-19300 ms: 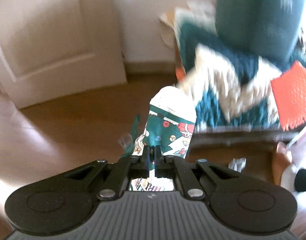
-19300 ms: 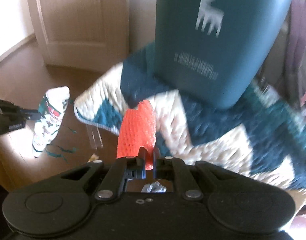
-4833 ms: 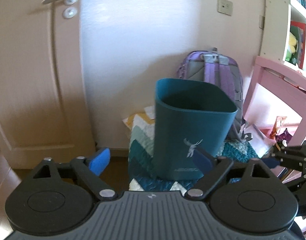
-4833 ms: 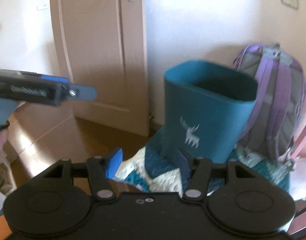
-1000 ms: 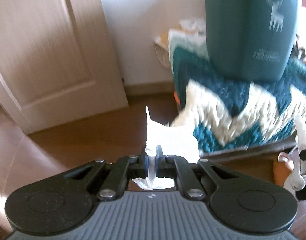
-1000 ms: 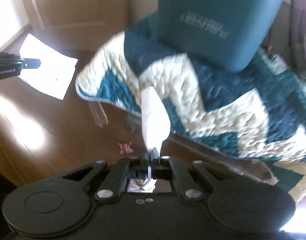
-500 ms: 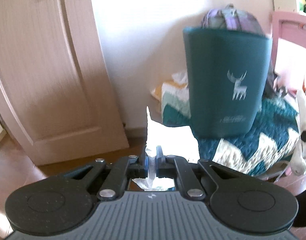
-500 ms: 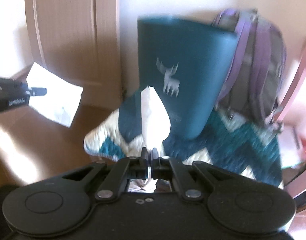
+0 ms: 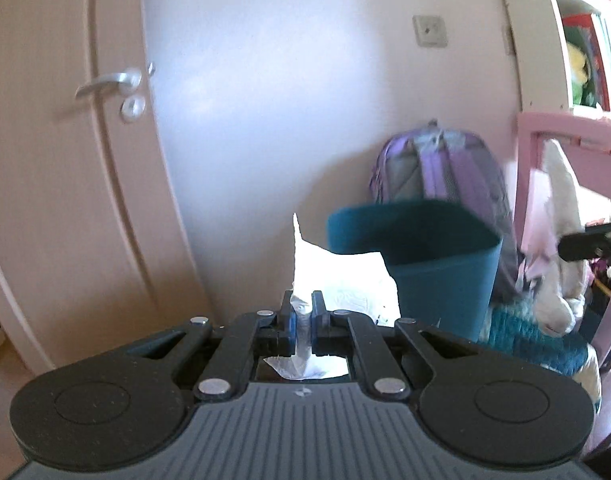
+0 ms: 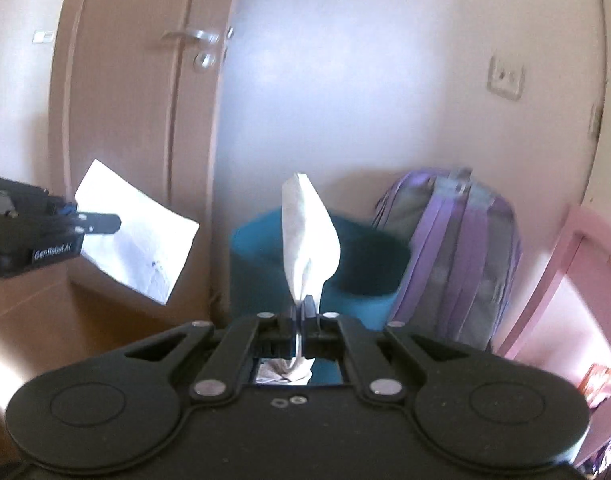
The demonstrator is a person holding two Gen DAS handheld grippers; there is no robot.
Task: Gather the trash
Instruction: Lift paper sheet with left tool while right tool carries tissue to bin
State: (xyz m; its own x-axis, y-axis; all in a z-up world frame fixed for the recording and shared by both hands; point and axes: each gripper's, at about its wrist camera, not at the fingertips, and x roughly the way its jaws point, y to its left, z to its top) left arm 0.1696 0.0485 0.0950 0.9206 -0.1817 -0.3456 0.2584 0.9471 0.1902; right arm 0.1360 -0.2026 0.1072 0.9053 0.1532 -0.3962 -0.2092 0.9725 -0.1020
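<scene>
"GenRobot.AI" lettering on left claw (image 10: pixel 101 222)

A white sheet of paper (image 9: pixel 345 280) is pinched between the closed fingers of the left gripper (image 9: pixel 301 314), low centre of frame. A teal bin (image 9: pixel 437 276) is seen right of centre, open-topped, with a purple backpack (image 9: pixel 437 168) behind it. A door (image 9: pixel 65 160) fills the left. At the right edge, a pale crumpled piece (image 9: pixel 561 240) is held by a dark gripper tip (image 9: pixel 585 242).

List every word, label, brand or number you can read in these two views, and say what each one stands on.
"GenRobot.AI": white lettering on the side of the left tongs, seen from the right wrist view.
Small dark print on the white paper sheet held in the left tongs: too small and blurred to read.
Nothing readable on the teal bin or the crumpled paper.
</scene>
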